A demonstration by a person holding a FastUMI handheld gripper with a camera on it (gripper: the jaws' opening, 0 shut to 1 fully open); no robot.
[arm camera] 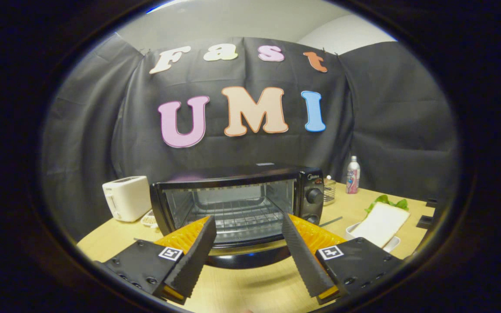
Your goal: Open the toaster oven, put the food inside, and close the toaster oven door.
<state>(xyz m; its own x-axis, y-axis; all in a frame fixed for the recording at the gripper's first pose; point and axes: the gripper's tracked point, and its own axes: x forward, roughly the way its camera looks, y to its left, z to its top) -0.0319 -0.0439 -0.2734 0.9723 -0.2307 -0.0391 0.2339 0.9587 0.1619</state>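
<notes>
- Just ahead of your gripper sits the toaster oven, door down & open, rack visible inside.
- Your fingers are spread wide w/ nothing between them (tips flank the lowered door).
- Food, a sandwich w/ lettuce, lies on a white dish right of the oven, on the wooden table.
- White toaster stands left of the oven; bottle behind, to its right.

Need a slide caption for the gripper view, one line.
Open gripper empty in front of the toaster oven, its door already down; sandwich waits on the table beside it.
</notes>
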